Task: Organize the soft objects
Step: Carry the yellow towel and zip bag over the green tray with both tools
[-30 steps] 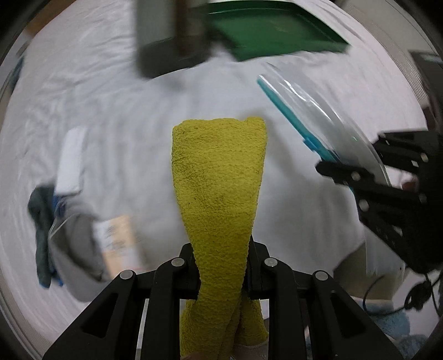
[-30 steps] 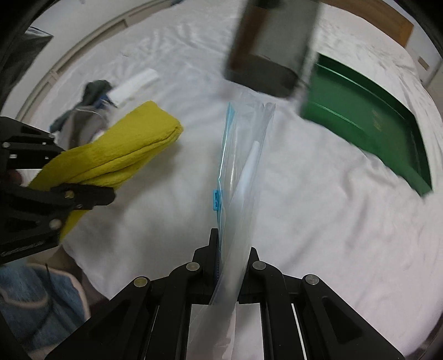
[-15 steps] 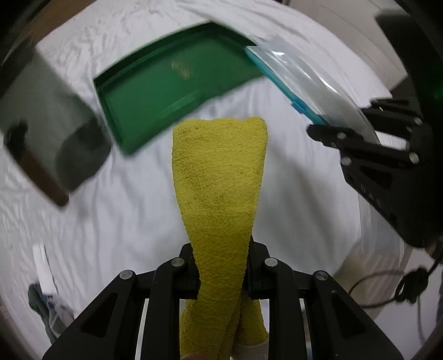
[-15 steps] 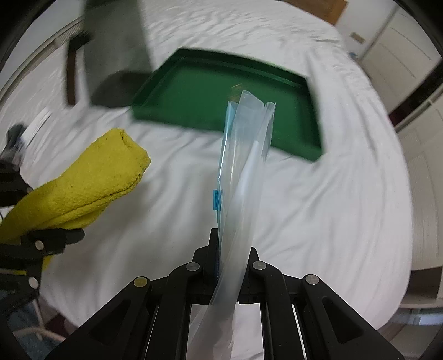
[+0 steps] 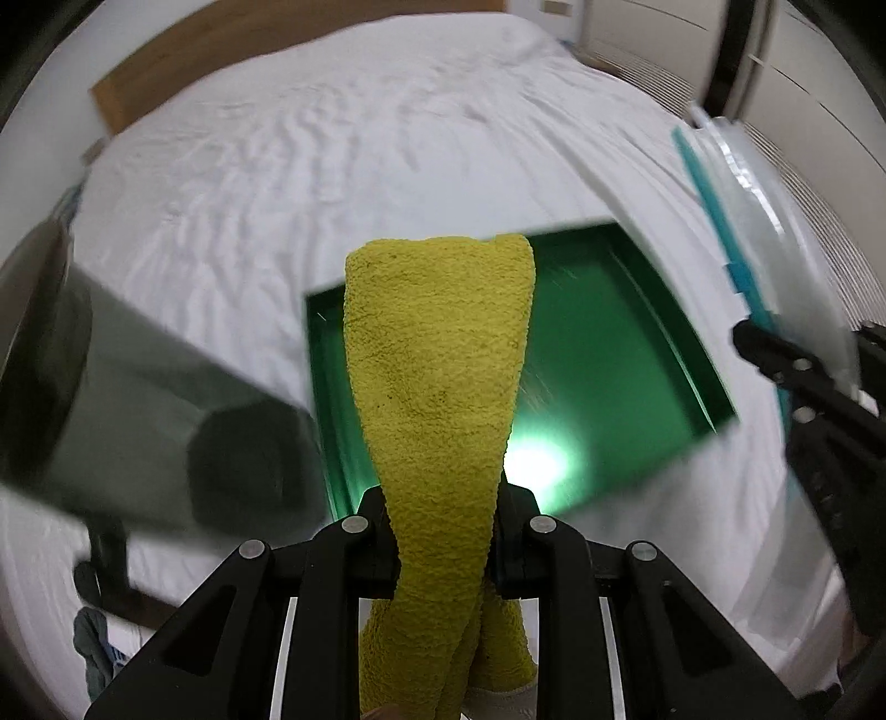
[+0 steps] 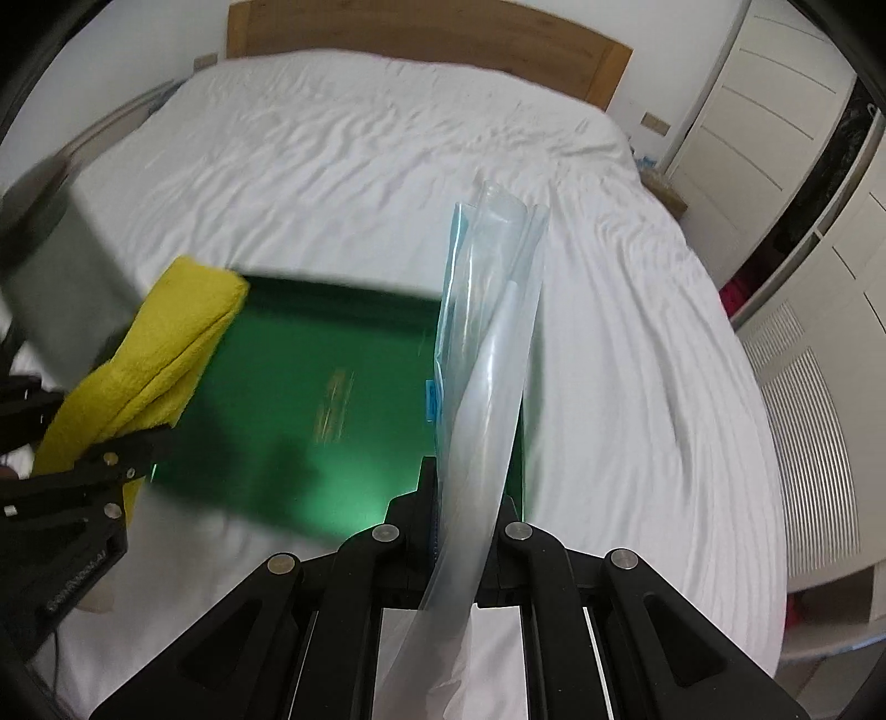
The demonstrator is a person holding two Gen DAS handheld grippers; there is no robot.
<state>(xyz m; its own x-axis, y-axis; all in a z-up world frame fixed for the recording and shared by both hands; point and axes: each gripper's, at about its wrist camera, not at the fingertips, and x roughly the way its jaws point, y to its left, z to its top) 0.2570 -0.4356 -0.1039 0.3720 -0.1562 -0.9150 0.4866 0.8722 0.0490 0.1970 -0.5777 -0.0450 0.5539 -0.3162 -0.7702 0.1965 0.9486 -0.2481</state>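
My left gripper (image 5: 443, 526) is shut on a folded yellow towel (image 5: 437, 360) that sticks out forward above the bed. The towel also shows at the left of the right wrist view (image 6: 166, 343). My right gripper (image 6: 459, 498) is shut on a clear zip bag with a blue seal strip (image 6: 487, 332), held upright. The bag and right gripper show at the right edge of the left wrist view (image 5: 775, 249). A green tray (image 5: 609, 360) lies on the white bed below both grippers, also in the right wrist view (image 6: 332, 399).
A grey box-like object (image 5: 138, 432) stands left of the tray, blurred. A dark cloth item (image 5: 91, 637) lies at the bed's lower left. The wooden headboard (image 6: 421, 39) is at the far end. White wardrobe doors (image 6: 775, 138) are at the right.
Both grippers have swung round toward the headboard with their loads. The green tray has come from the far side to directly below and ahead of them. The sock pile has left view.
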